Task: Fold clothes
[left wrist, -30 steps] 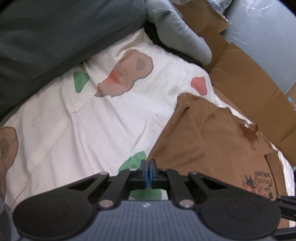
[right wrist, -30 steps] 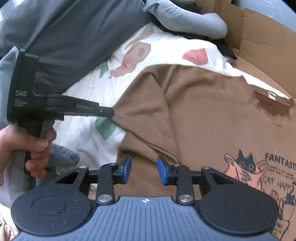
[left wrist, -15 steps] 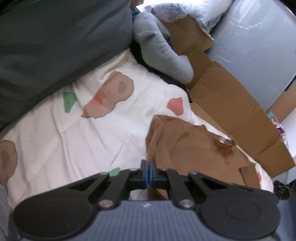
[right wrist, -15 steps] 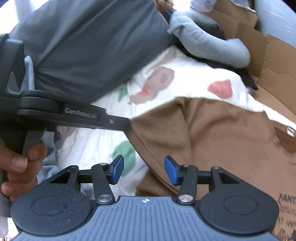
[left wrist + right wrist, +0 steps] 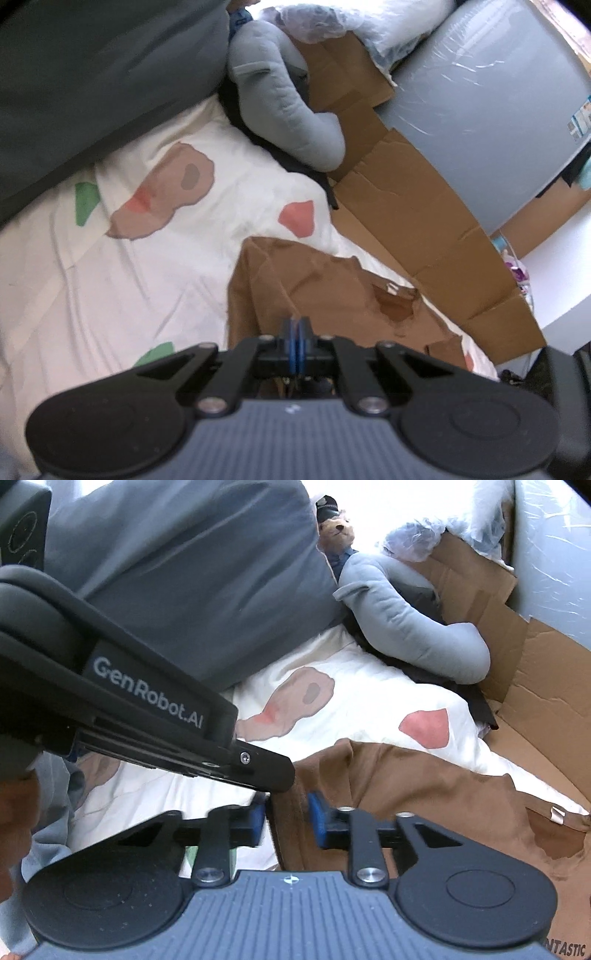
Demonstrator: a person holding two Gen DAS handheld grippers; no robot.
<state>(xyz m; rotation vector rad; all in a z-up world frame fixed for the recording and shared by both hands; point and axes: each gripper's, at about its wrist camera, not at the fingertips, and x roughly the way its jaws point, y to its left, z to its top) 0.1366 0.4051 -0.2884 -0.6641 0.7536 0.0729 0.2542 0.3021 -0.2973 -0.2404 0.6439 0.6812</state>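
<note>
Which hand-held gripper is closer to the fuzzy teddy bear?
Neither clearly: the left hand-held gripper and right hand-held gripper meet at the brown cotton T-shirt, far below the teddy bear.

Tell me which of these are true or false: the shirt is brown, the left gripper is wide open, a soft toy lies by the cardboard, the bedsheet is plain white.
1. The shirt is brown. True.
2. The left gripper is wide open. False: it is shut, pinching the shirt's edge.
3. A grey soft toy lies beside the cardboard. True.
4. The bedsheet is plain white. False: it carries brown, pink and green patches.
5. The right gripper is far from the shirt. False: its jaws are closing with a fold of shirt between them.
</note>
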